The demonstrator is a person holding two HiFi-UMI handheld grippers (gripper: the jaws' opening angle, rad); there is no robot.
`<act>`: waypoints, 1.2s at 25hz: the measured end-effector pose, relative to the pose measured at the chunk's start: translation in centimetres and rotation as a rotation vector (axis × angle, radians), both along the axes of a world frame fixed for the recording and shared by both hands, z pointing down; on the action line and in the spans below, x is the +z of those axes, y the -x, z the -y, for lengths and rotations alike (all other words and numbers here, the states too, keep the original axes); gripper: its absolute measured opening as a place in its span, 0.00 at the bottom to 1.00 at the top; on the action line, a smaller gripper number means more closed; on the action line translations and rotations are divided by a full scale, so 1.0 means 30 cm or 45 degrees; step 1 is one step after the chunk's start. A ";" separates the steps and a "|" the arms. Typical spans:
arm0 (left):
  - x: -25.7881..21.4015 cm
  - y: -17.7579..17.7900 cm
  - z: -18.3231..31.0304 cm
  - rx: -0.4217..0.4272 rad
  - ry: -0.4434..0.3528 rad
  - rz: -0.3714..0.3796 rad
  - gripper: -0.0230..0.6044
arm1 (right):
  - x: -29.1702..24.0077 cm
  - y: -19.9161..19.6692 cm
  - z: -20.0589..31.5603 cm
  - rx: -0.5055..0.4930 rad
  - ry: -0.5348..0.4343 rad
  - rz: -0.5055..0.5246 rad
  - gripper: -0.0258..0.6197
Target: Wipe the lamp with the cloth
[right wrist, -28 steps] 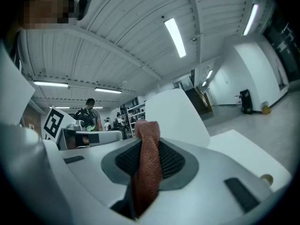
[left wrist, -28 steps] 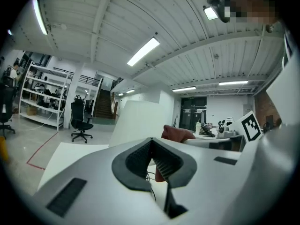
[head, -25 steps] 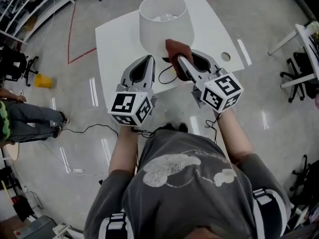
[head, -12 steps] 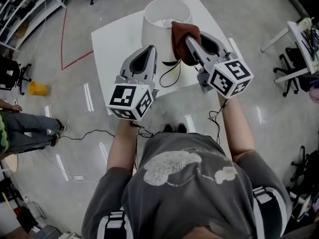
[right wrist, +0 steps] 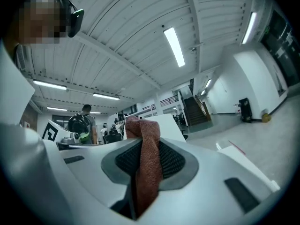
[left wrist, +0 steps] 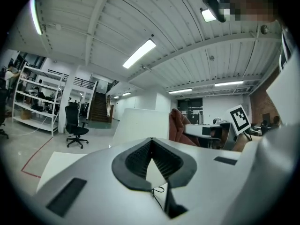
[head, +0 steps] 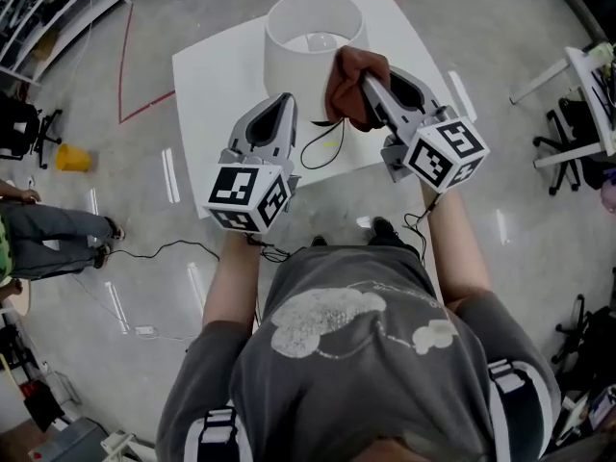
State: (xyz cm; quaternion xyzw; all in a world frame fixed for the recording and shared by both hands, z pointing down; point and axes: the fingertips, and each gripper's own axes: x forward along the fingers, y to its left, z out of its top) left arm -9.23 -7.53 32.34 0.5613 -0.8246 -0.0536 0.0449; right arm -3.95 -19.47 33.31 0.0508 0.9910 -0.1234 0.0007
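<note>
My right gripper [head: 370,87] has its jaws pinched on the rust-brown cloth [right wrist: 148,165], a fold standing up out of them and the rest hanging down between the pads. From the head view that bunch lies against the right side of the lamp [head: 306,58], up by the rim of its white shade, and looks to be touching it. My left gripper [head: 285,104] hangs just beside the shade's near side, jaws pressed together on nothing and, as far as I can judge, not touching it. The lamp stands toward the far end of the white table [head: 214,87], its black cord [head: 316,148] looping over the top between my two tools. To wipe well I would keep the pressure light, since the shade probably flexes and the lamp could tip, follow the curve around, and bring the left tool against the opposite side as a brace. I count one lamp, one cloth, one cord, one table, two grippers.
</note>
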 end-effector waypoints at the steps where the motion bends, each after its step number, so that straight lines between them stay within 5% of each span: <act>1: 0.007 -0.001 0.003 -0.027 0.004 -0.004 0.05 | 0.011 -0.002 0.007 -0.024 0.006 -0.006 0.17; 30: 0.254 -0.213 0.102 -0.584 0.068 -0.188 0.05 | 0.407 -0.041 0.123 -0.538 0.081 -0.304 0.17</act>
